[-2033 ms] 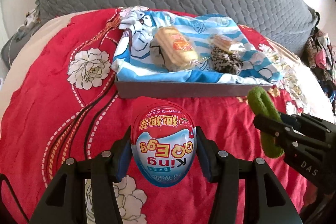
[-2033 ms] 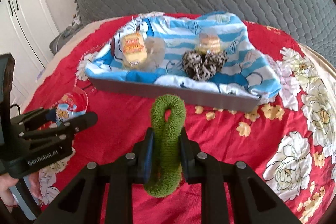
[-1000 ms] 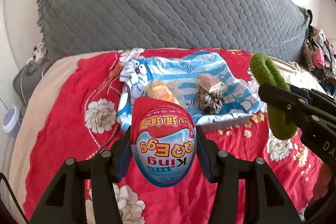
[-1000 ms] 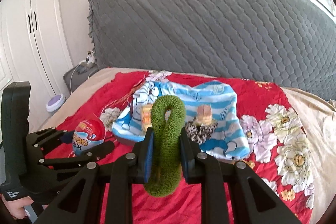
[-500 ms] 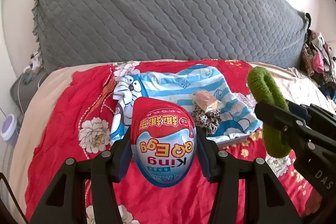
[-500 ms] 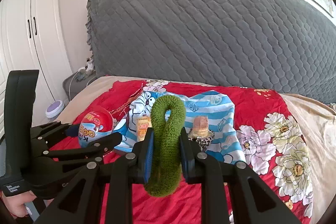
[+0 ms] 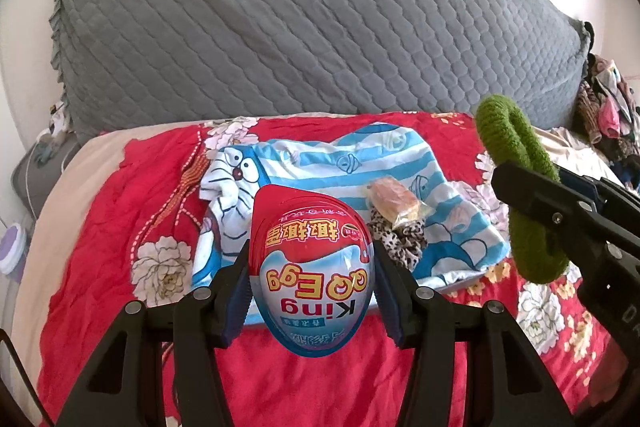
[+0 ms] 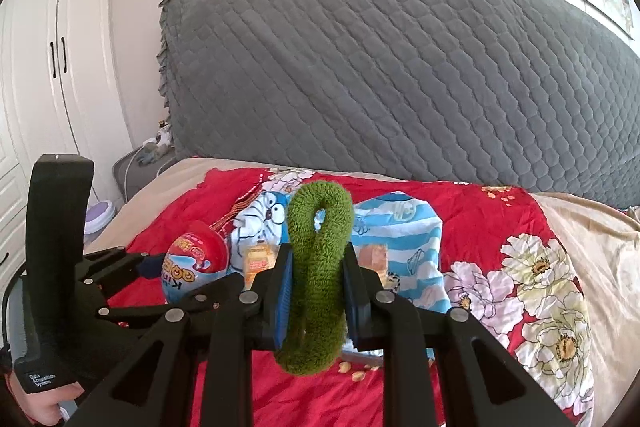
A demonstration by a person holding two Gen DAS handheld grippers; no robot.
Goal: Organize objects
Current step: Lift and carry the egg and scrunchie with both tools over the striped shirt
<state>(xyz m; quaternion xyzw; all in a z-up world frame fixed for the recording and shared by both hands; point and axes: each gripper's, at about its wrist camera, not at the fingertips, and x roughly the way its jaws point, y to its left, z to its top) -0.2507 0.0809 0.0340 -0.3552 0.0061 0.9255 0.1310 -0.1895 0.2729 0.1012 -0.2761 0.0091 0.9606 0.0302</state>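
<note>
My left gripper [image 7: 312,287] is shut on a red, white and blue King Egg toy egg [image 7: 311,267], held in the air above the red bedspread. My right gripper [image 8: 318,291] is shut on a green fuzzy hair tie [image 8: 318,267], also held up. The egg also shows in the right wrist view [image 8: 194,263], and the hair tie shows in the left wrist view [image 7: 520,199]. Ahead lies a grey tray [image 7: 460,285] lined with blue striped cartoon cloth [image 7: 332,163]. In it lie a wrapped bun [image 7: 394,201], a leopard-print scrunchie [image 7: 396,241] and a yellow snack pack [image 8: 258,259].
The red floral bedspread [image 7: 120,227] covers the bed. A large grey quilted headboard cushion [image 7: 300,27] stands behind the tray. White wardrobe doors [image 8: 48,59] are at the left. A clothes pile [image 7: 608,115] sits at the far right.
Both grippers have risen and pulled back from the tray, which now looks smaller and farther. Each still holds its object as before.
</note>
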